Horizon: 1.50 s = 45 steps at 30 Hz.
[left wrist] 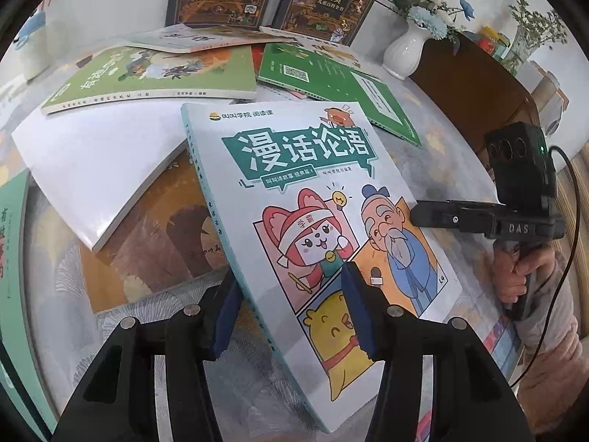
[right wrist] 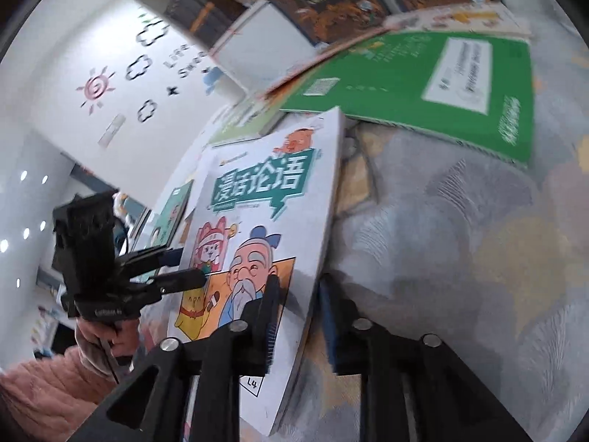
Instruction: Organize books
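The comic book point(left wrist: 305, 221) with the cartoon cover was tilted up off the patterned tablecloth point(right wrist: 460, 258), among other books scattered flat. The left gripper point(left wrist: 292, 309) was clamped on its spine-side lower edge, one pad on the cover, one beneath. The right gripper point(right wrist: 294, 320) straddled the opposite edge; whether it pinched was unclear. To do this well, both grips probably needed to be firm before lifting, keeping the book level.
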### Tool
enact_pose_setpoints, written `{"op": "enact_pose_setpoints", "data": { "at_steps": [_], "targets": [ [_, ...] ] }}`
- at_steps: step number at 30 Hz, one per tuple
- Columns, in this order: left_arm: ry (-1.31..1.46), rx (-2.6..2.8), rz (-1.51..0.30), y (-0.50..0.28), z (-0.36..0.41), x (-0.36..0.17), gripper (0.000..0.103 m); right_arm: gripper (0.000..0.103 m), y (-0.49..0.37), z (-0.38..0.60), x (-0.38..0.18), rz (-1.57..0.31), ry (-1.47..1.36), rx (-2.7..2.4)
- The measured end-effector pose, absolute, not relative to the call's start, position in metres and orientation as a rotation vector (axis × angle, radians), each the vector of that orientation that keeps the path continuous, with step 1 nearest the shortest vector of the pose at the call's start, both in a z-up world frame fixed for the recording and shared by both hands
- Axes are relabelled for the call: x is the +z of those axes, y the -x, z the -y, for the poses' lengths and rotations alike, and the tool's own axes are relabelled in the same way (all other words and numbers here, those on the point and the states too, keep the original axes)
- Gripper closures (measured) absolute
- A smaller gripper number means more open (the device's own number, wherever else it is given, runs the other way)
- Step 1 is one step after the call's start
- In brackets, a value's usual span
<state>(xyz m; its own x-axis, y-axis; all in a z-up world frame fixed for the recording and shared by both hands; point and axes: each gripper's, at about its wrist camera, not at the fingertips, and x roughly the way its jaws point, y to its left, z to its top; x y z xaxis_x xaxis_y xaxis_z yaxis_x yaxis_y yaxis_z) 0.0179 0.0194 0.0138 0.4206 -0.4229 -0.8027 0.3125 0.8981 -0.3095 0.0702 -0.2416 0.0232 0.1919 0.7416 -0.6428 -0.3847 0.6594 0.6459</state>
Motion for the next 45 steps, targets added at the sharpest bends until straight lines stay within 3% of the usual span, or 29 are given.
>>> {"op": "enact_pose_setpoints", "data": {
  "at_steps": [1,4,5,7,12,16,19,34,45],
  "targets": [
    [0.119,-0.463,-1.040,-0.018,-0.020,0.014,0.053,0.060,-0.072,0.243,0.023,-1.118,-0.395,0.846],
    [0.134,-0.458,-1.046,-0.018,-0.022,0.015,0.054,0.054,-0.076,0.233,0.027,-1.151,-0.363,0.885],
    [0.137,-0.443,-1.053,-0.018,-0.023,0.016,0.055,0.057,-0.078,0.226,0.028,-1.167,-0.335,0.880],
    [0.137,-0.425,-1.069,-0.017,-0.023,0.018,0.055,0.073,-0.078,0.221,0.031,-1.213,-0.270,0.854],
    [0.117,-0.436,-1.106,-0.001,-0.033,0.019,0.057,0.073,-0.061,0.222,0.028,-1.334,-0.284,0.948],
    [0.124,-0.450,-1.123,-0.006,-0.039,0.017,0.057,0.075,-0.076,0.232,0.013,-1.331,-0.484,0.937],
    [0.162,-0.457,-1.127,-0.011,-0.045,0.015,0.059,0.086,-0.082,0.231,0.009,-1.305,-0.484,0.930],
    [0.228,-0.453,-1.152,-0.009,-0.061,0.023,0.063,0.088,-0.046,0.181,0.068,-1.122,-0.274,0.929],
    [0.182,-0.400,-1.108,0.003,-0.077,0.041,0.063,0.088,-0.037,0.152,0.077,-1.111,-0.211,0.931]
  ]
}}
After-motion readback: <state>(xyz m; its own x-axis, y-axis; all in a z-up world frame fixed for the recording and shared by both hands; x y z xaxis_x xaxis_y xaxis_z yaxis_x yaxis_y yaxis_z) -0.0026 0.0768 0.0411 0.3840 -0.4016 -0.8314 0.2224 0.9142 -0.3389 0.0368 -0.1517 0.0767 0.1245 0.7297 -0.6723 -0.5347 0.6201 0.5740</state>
